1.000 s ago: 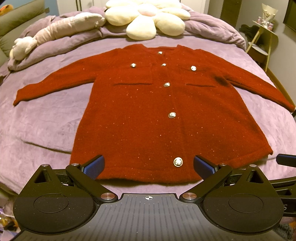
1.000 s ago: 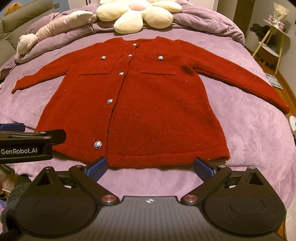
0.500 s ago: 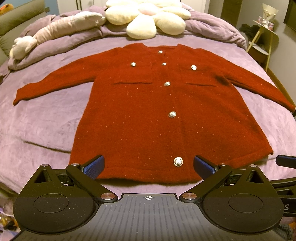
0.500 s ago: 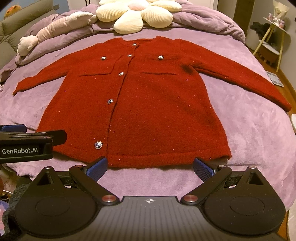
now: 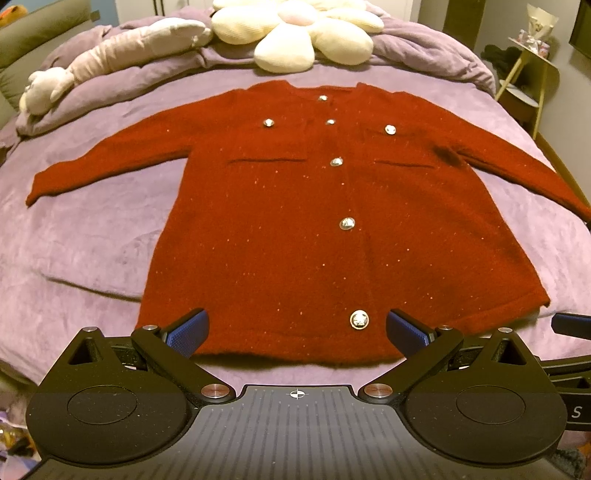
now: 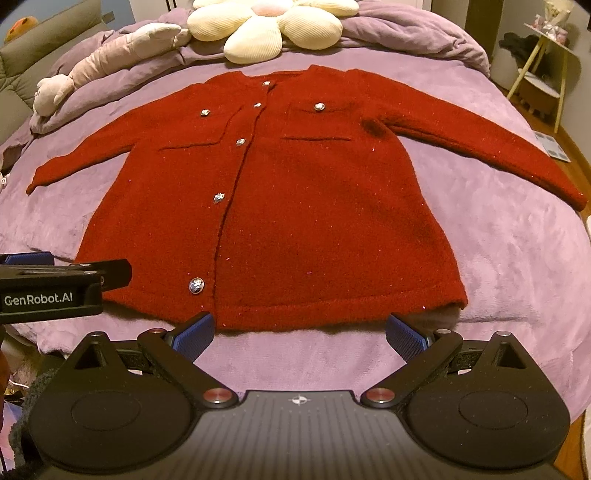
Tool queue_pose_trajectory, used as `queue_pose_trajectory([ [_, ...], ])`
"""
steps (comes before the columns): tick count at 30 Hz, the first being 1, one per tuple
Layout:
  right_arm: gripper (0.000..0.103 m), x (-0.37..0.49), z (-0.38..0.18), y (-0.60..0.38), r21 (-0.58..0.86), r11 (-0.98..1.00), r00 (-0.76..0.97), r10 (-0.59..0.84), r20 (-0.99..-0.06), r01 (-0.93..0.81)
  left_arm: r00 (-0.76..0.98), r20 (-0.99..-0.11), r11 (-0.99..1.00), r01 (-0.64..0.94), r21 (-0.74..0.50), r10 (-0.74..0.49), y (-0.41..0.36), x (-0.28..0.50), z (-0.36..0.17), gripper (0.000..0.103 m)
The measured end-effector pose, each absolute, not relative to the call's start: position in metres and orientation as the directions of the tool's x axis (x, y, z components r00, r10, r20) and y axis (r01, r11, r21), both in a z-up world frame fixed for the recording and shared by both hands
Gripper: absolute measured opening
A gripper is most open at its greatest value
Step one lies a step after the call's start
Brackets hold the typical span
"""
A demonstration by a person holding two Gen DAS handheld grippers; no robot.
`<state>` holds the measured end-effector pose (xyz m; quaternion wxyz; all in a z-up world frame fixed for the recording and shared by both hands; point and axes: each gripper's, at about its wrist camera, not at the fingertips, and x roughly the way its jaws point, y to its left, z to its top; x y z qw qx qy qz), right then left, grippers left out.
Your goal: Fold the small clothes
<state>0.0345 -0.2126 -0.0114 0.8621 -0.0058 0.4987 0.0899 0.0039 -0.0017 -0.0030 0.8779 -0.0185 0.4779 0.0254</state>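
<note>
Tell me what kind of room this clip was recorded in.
Most likely a home bedroom: the red cardigan lies spread on a bed with a purple blanket, a flower-shaped pillow at its head, and a small side table beside it.

A bed (image 5: 92, 236) is covered by a purple blanket. At its far edge a cream flower-shaped pillow (image 5: 295, 35) is laid on a bunched purple duvet (image 5: 424, 51). Toward the far left corner a long pale plush toy (image 5: 110, 62) is stretched. Beyond the far right corner a yellow-legged side table (image 5: 532, 81) is seen.
</note>
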Motion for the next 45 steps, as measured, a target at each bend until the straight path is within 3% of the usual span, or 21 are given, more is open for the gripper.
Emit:
queue_pose_trajectory([
  [16, 0.099, 0.045, -0.028, -0.234, 0.202, 0.970, 0.484, 0.244, -0.841, -0.136, 0.508, -0.861, 0.998, -0.059, -0.017, 0.016, -0.003, 0.016, -0.018, 0.103],
  [18, 0.099, 0.048, -0.029, -0.251, 0.277, 0.953, 0.546, 0.296, -0.784, -0.119, 0.510, -0.860, 0.998, -0.057, -0.015, 0.016, -0.003, 0.021, -0.019, 0.103],
  [22, 0.099, 0.060, -0.035, -0.314, 0.440, 0.897, 0.760, 0.318, -0.567, -0.046, 0.523, -0.852, 0.997, -0.071, -0.020, 0.020, -0.001, 0.039, -0.024, 0.103],
  [27, 0.099, 0.125, -0.063, -0.423, 0.603, 0.757, 0.790, 0.198, -0.580, 0.252, 0.539, -0.839, 0.991, -0.133, 0.002, 0.074, 0.000, 0.075, -0.040, 0.103],
  [31, 0.098, 0.156, -0.096, -0.510, 0.773, 0.511, 0.859, 0.121, -0.497, 0.376, 0.524, -0.845, 0.983, -0.183, 0.010, 0.106, -0.001, 0.106, -0.060, 0.103],
  [34, 0.085, 0.171, -0.125, -0.555, 0.857, 0.324, 0.890, 0.086, -0.448, 0.400, 0.503, -0.857, 0.977, -0.212, 0.008, 0.116, 0.000, 0.120, -0.075, 0.103],
  [36, 0.062, 0.183, -0.138, -0.573, 0.868, 0.259, 0.889, 0.066, -0.454, 0.424, 0.473, -0.873, 0.975, -0.220, 0.013, 0.118, 0.000, 0.126, -0.083, 0.103],
  [43, 0.045, 0.201, -0.168, -0.606, 0.881, 0.162, 0.892, 0.001, -0.451, 0.445, 0.445, -0.894, 0.960, -0.271, -0.067, 0.063, 0.015, 0.127, -0.101, 0.103],
  [45, 0.035, 0.207, -0.170, -0.614, 0.865, 0.190, 0.881, -0.004, -0.472, 0.464, 0.455, -0.890, 0.960, -0.266, -0.090, 0.042, 0.019, 0.124, -0.104, 0.103],
])
